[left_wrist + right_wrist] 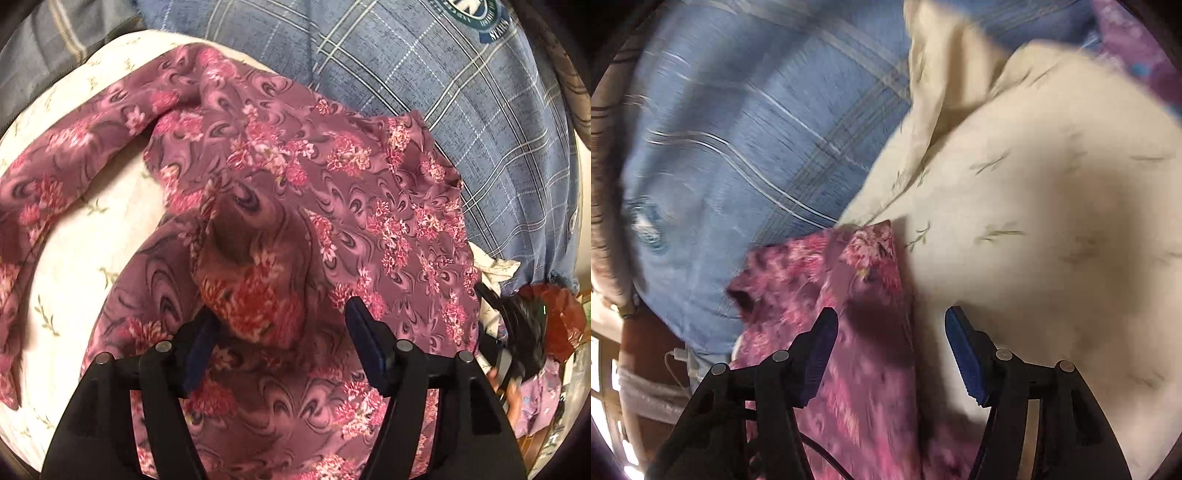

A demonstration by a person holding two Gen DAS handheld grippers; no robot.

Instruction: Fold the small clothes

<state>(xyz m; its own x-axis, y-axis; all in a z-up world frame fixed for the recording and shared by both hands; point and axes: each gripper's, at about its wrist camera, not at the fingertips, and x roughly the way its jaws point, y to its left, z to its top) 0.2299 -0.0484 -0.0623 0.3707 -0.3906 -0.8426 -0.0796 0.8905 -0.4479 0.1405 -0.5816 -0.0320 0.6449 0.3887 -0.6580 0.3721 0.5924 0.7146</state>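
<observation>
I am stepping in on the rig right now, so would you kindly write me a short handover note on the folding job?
Left gripper: open, a raised fold of the pink floral garment between its fingers, not pinched.
Right gripper: open, holding nothing, over a corner of the same garment.
Things: the garment lies rumpled on the cream leaf-print sheet, beside the blue plaid bedding.
Done: no neat fold visible yet.
Left: spread it flat, fold it, smooth it.
</observation>
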